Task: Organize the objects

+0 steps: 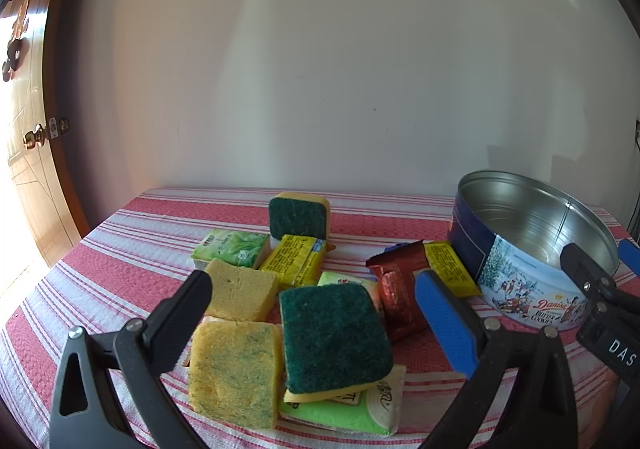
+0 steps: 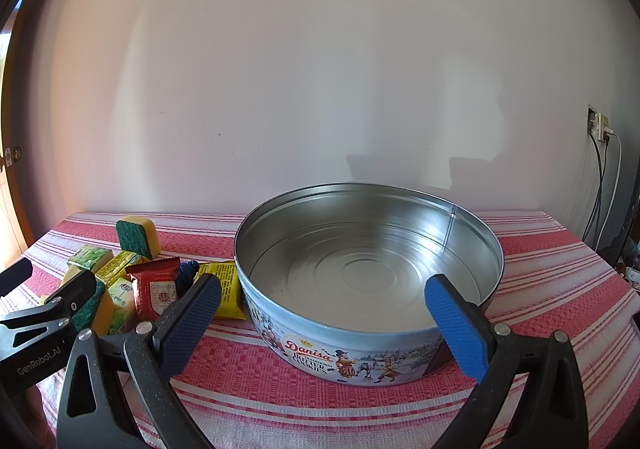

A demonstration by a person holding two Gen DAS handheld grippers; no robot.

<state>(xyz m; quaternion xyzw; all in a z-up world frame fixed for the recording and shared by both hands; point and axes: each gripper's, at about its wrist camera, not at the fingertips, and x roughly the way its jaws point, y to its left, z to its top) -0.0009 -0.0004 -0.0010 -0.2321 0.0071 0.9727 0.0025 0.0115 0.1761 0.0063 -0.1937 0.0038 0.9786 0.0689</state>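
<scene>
Gaping grippers (image 1: 314,305) (both) above sponges (image 1: 334,337)

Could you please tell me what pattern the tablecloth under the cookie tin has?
The tablecloth has red and white stripes in a woven texture, clearest in the right wrist view.

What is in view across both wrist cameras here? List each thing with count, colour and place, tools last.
cookie tin: one, blue printed outside, bare metal inside, empty, right part of the table.
sponges: four, yellow, two showing a green scouring face, in the pile left of the tin.
green packets: three seen, in the pile, one under the near sponge.
yellow packets: two, one mid-pile, one against the tin.
red packet: one, between pile and tin.
tablecloth: one, red and white stripes.
door: one, wooden, far left.
left tool: open, over the pile.
right tool: open, before the tin.
</scene>
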